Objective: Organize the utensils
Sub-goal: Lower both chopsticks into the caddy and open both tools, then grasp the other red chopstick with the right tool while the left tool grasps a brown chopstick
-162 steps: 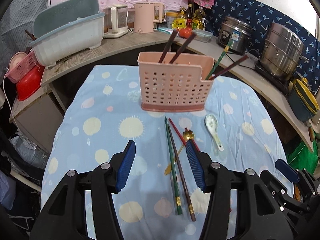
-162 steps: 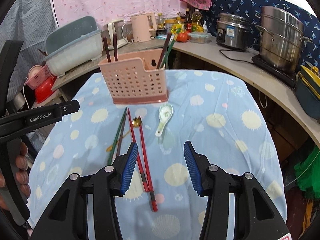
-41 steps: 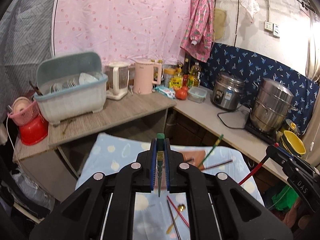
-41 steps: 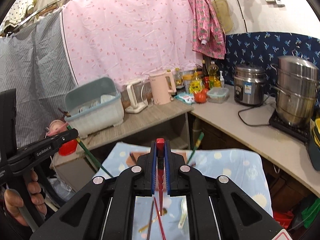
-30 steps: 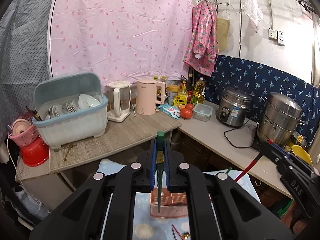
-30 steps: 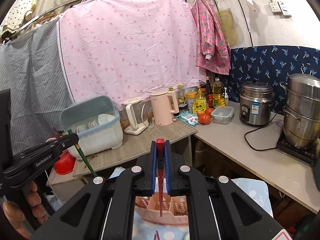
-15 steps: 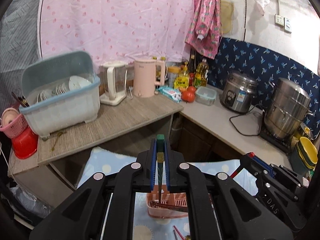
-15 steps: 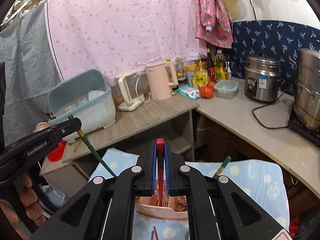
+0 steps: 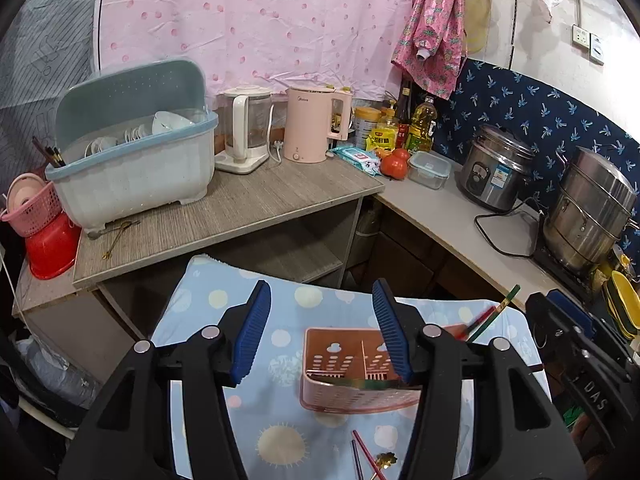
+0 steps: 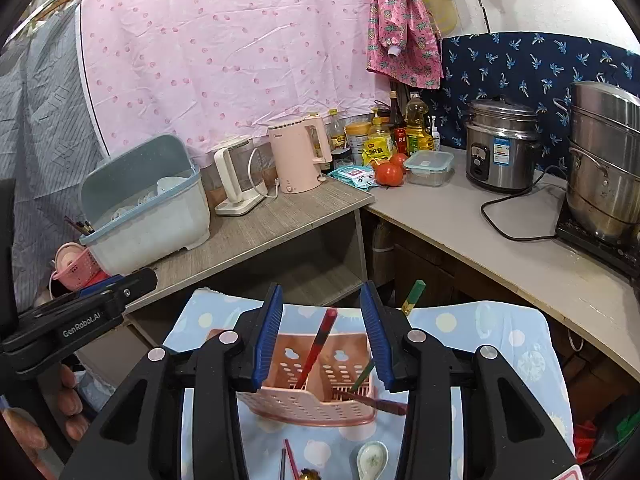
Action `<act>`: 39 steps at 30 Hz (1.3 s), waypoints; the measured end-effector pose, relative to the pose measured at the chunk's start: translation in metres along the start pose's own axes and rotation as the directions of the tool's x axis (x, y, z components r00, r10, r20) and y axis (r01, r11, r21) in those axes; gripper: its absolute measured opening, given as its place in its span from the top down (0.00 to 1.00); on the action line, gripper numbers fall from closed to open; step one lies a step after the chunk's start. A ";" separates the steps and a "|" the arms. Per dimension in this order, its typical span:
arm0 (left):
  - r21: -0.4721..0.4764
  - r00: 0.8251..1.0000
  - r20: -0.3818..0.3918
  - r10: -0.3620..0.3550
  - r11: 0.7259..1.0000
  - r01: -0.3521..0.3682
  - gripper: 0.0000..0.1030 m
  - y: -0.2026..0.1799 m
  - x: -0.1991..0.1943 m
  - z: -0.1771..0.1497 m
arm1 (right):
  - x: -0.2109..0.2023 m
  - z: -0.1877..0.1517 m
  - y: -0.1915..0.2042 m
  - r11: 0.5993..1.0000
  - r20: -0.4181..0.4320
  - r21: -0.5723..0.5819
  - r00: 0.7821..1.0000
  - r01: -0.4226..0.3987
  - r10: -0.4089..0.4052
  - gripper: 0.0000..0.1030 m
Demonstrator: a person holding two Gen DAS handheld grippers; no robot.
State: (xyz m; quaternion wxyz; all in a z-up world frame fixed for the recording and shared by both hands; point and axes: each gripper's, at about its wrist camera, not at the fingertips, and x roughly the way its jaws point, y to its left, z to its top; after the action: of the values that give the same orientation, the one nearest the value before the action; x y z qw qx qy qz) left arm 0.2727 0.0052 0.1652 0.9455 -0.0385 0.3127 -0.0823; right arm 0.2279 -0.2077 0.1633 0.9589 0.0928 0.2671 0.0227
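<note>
left wrist view has the left claw [image 9: 322,330] spread wide and empty above the pink utensil holder [image 9: 344,398] on the bench [image 9: 208,308]; a blurred green streak lies across the holder. right claw [image 10: 322,334] likewise gapes, a red chopstick [image 10: 318,346] leaning in the holder; the spoon [image 10: 370,460] is cut off.
</note>
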 end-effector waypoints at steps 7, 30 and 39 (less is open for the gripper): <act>0.002 1.000 -0.014 0.004 1.000 -0.004 0.51 0.000 -0.009 -0.016 | -0.018 -0.013 -0.002 1.000 -0.001 -0.018 1.000 0.011 -0.011 0.61; 0.026 0.998 -0.064 -0.015 1.000 0.017 0.51 -0.014 -0.046 -0.079 | -0.070 -0.086 -0.008 0.999 -0.070 -0.034 0.997 0.004 -0.006 0.61; 0.036 0.993 -0.114 -0.027 0.999 0.032 0.51 -0.018 -0.054 -0.118 | -0.087 -0.137 -0.009 0.999 -0.147 -0.052 0.989 0.002 -0.009 0.61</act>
State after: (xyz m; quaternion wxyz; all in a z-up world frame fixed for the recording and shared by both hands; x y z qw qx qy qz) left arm 0.1567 -0.0051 0.1044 0.9255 -0.0207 0.3636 -0.1041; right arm 0.0826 -0.2022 0.0913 0.9388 0.0654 0.3366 0.0336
